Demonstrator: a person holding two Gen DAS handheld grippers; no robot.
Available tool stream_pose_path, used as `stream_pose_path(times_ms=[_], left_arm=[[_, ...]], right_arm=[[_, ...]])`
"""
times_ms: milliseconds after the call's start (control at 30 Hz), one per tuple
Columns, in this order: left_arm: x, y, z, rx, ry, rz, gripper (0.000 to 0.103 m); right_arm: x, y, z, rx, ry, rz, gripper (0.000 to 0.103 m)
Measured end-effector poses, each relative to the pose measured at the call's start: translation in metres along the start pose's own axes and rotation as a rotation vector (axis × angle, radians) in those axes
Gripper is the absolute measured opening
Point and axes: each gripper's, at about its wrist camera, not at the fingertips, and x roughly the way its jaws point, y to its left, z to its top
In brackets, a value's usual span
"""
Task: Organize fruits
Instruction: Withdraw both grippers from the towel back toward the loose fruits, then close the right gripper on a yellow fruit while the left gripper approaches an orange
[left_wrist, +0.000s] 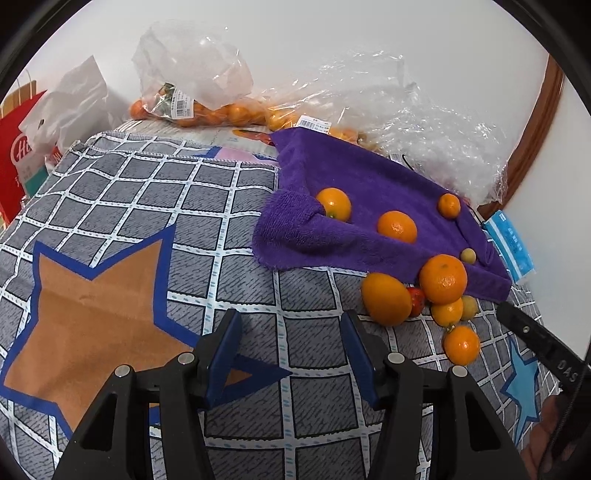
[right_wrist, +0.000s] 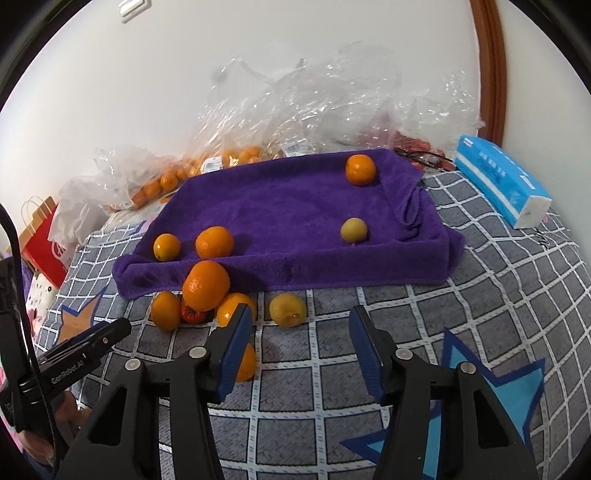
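The left gripper (left_wrist: 291, 328) hangs with jaws apart over checked cloth (left_wrist: 147, 192), beside loose oranges (left_wrist: 441, 278).

Both wrist views look steeply down from close above the checked cloth (left_wrist: 236, 229) – sharing the purple towel (right_wrist: 295, 206) (left view from its left).

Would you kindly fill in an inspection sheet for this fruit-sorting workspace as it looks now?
Surface: checked cloth with star prints.
Job's things: purple towel draped like a tray, holding three oranges and a small yellow-green fruit; loose pile of oranges in front of it, with a yellow fruit alongside.
Clutter: clear plastic bags, some with oranges; blue tissue pack; red paper bag.
Grippers: left hand-held gripper open, empty; right hand-held gripper open, empty, near the pile.
Cables: black cable by the left gripper.
Surroundings: white wall, brown wooden frame.
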Motion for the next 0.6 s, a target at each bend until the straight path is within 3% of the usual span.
stream_pose_path(times_ms=[600], left_arm=[[0.003, -0.005, 0.001, 0.027, 0.010, -0.011, 0.058]], right_arm=[[0.051, 0.010, 0.002, -0.064, 0.076, -0.022, 0.037]])
